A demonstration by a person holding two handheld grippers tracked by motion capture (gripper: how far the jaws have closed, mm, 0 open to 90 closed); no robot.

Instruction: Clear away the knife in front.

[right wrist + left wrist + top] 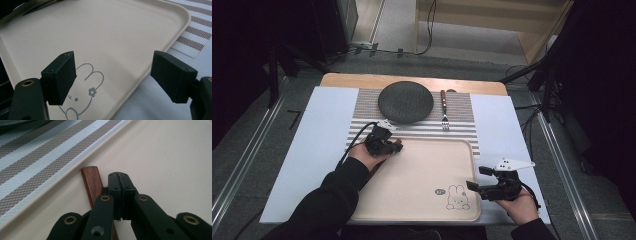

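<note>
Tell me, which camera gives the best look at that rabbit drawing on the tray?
The right gripper view: the rabbit drawing sits close up between the open right tongs, though its lower part is cut off. The high view shows the whole rabbit, but small. The left gripper view looks at another part of the tray.

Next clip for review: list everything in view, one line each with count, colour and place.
tray: 1, beige with rabbit drawing, near table edge
placemat: 1, grey-and-white striped, beyond tray
plate: 1, dark grey, on placemat
fork: 1, wooden handle, right of plate
wooden-handled utensil: 1, brown, over tray's far left corner, beside the shut jaws; grip hidden
white sheet: 1, under everything
left hand-held gripper: 1, black, shut
right hand-held gripper: 1, black, open, at tray's right edge
</note>
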